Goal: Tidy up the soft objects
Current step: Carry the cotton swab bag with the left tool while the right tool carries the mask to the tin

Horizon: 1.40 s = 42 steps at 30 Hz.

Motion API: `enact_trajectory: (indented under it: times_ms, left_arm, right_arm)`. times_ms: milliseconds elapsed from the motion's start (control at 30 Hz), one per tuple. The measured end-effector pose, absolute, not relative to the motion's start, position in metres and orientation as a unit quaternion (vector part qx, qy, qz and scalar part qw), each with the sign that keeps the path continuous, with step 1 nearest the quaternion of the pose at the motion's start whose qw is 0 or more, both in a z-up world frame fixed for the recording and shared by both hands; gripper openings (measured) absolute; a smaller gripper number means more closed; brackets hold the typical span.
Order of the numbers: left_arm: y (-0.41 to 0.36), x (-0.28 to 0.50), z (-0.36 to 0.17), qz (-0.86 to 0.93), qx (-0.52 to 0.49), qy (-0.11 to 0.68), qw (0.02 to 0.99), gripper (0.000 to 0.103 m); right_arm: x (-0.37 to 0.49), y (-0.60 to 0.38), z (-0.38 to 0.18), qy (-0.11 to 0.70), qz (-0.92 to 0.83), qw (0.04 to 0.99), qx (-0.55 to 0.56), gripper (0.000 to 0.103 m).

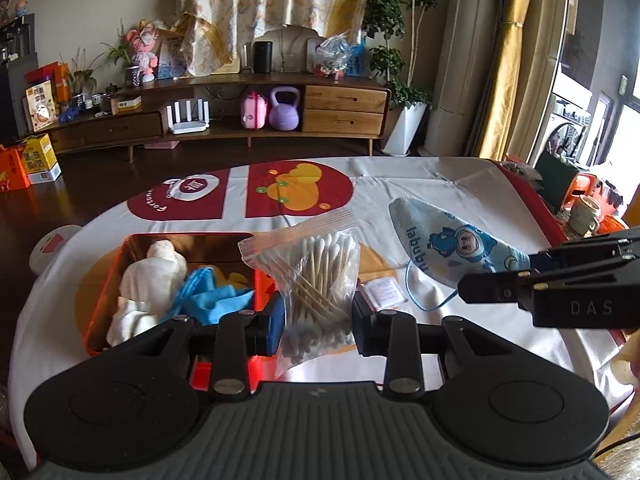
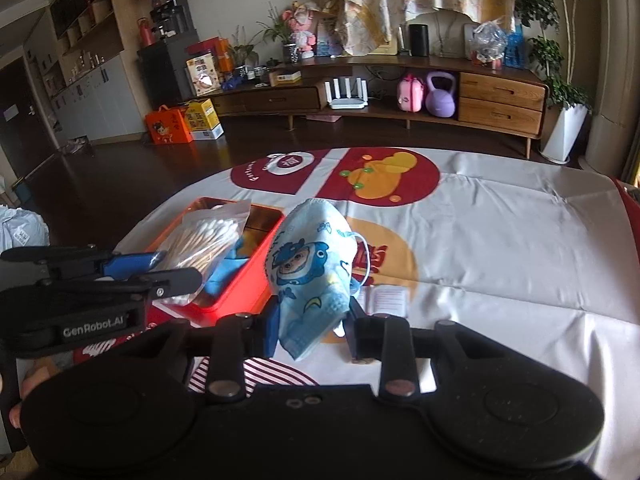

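Note:
My left gripper [image 1: 318, 326] is shut on a clear zip bag of cotton swabs [image 1: 312, 276] and holds it upright at the right edge of an orange tin [image 1: 120, 272]. The tin holds a white cloth [image 1: 154, 276] and a blue glove [image 1: 216, 294]. My right gripper [image 2: 312, 330] is shut on a blue cartoon face mask [image 2: 310, 268] and holds it above the tablecloth, right of the tin [image 2: 244, 284]. The mask also shows in the left wrist view [image 1: 444, 240], with the right gripper [image 1: 496, 284] on its lower end. The swab bag [image 2: 204, 242] and left gripper [image 2: 176, 268] show in the right wrist view.
A white tablecloth [image 2: 500, 248] with red and yellow prints covers the round table. A small white paper packet [image 1: 384, 292] lies on it between bag and mask. A cup [image 1: 586, 214] stands off the table's far right. A wooden sideboard [image 1: 256, 116] is across the room.

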<state>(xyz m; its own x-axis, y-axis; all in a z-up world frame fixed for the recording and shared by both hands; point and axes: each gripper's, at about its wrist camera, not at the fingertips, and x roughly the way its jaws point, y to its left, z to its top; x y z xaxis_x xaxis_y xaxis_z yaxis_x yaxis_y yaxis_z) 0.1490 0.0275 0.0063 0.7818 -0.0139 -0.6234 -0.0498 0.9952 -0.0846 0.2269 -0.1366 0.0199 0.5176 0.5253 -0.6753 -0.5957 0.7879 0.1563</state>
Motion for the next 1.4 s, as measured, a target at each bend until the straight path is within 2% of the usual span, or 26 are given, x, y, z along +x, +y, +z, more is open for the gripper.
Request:
enact_trajectory:
  times_ms: [500, 967, 1400]
  left_arm:
    - [0.118, 0.159, 0.021, 0.070, -0.074, 0.332, 0.938, 0.033]
    - [0.172, 0.182, -0.020, 0.106, -0.098, 0.371, 0.917, 0.033]
    - [0.178, 0.208, -0.055, 0.112, -0.080, 0.394, 0.909, 0.033]
  right_arm:
    - [0.224, -0.061, 0.019, 0.369, 0.352, 0.858, -0.067, 0.032]
    - [0.252, 0.004, -0.007, 0.388, 0.349, 0.849, -0.084, 0.032]
    - [0.290, 0.044, -0.044, 0.415, 0.328, 0.841, -0.116, 0.033]
